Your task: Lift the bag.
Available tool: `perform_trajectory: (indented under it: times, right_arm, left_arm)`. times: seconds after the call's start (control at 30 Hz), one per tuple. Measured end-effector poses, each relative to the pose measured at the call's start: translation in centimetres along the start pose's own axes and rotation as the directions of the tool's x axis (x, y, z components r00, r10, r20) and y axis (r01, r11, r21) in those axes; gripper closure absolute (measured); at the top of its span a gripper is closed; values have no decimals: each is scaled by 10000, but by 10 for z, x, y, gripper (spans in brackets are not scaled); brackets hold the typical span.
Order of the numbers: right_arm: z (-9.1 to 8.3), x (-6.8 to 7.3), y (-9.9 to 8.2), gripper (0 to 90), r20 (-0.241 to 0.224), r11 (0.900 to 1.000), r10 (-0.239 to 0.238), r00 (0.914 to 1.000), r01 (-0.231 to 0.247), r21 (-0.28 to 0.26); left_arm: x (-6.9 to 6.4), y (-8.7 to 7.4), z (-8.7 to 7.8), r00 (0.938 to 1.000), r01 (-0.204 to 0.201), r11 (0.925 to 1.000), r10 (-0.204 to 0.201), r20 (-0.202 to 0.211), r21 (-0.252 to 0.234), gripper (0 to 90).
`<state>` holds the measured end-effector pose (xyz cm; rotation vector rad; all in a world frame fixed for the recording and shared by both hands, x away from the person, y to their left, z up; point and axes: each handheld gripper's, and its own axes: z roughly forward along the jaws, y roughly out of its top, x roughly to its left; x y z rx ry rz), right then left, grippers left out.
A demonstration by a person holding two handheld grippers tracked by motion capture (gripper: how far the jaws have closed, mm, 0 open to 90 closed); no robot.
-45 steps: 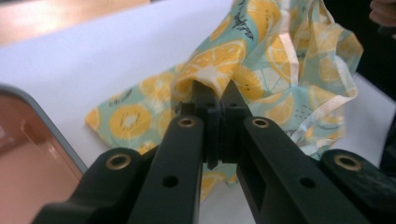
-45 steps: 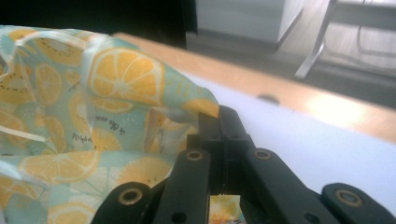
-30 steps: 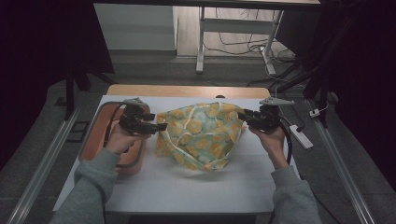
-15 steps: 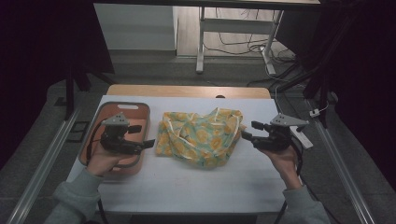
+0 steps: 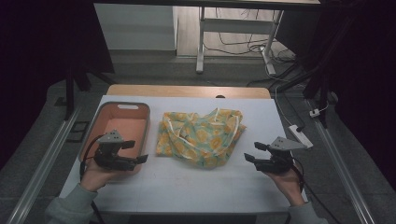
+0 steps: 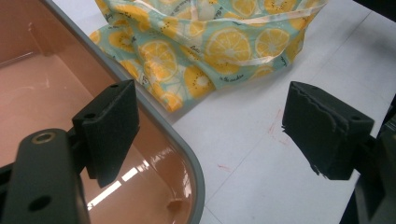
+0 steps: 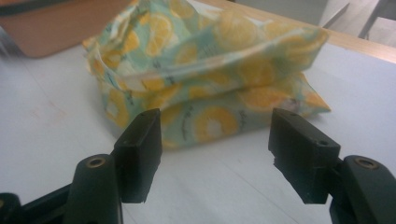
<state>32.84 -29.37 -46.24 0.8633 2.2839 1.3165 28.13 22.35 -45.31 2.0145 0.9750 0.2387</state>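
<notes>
We have a white surface [image 5: 187,186] before us; on its left stands a salmon-coloured plastic bin [image 5: 122,122], and just beside it, about mid-surface, lies the lemon-print cloth [image 5: 201,137], loosely folded with pale ties trailing across it; the cloth touches neither gripper. We judge it light, soft and limp: it will sag and unfold from wherever it is lifted, so two holds well apart suit it better than one; the doubled edges at its left and right ends look like the firmest bites, and the thin ties would likely slip or drag. The left gripper [image 5: 135,151] hangs over the bin's near corner, fingers wide and empty; the right gripper [image 5: 254,151] sits off the cloth's right end, its fingers, which have just been opening, also wide with nothing between them.
</notes>
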Motion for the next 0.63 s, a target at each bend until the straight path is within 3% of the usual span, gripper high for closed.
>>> perform_trajectory:
  times: [0.4,0.63]
  right_arm:
    - [2,5,1,350,-111,9995,-310,9995,310,-26]
    - [1,4,-1,351,-94,9997,-245,9997,245,-6]
  left_arm:
    - [5,2,8,9998,62,10000,-60,-206,74,201]
    - [3,3,10,9998,-5,9999,7,-201,133,201]
